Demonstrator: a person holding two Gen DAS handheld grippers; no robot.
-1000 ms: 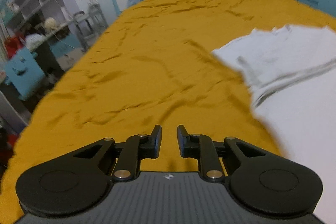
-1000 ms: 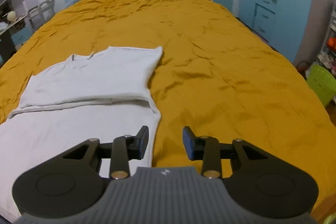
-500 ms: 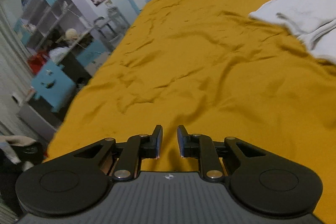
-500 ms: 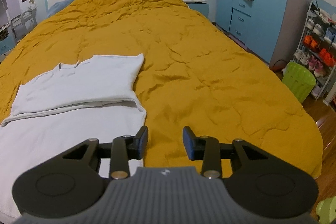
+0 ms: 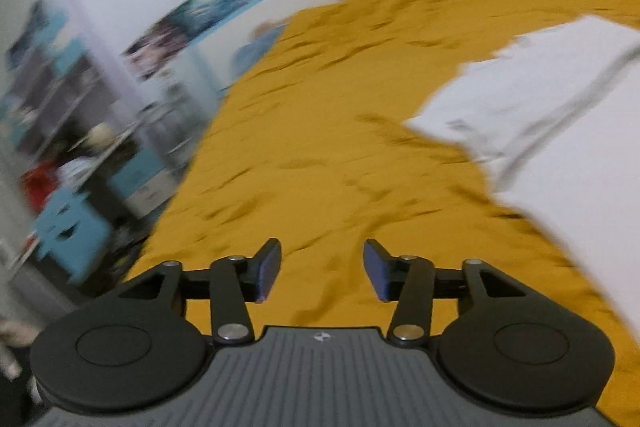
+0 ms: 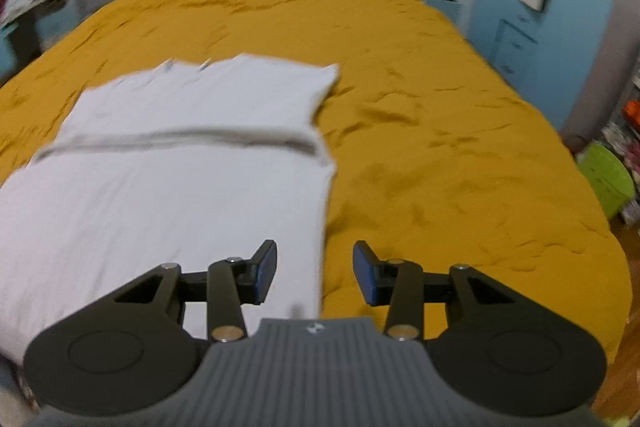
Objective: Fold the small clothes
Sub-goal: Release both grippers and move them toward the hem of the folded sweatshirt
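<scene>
The left gripper (image 5: 321, 269) fills the bottom of its frame, its two black fingers reaching up toward the frame's middle and tipped with dark blue pads (image 5: 267, 275). Its jaws have just been opening and now stand well apart, with nothing between them. The right gripper (image 6: 314, 271) sits the same way along the bottom of its own frame, angled downward. Its jaws have also just been opening a little, its pads (image 6: 366, 279) stand apart, and nothing is gripped between them. No hand or sleeve shows in either view.

white garment (image 6: 168, 195) | partly folded, top layer doubled over; flat on mustard bedspread (image 6: 420, 131)
</scene>
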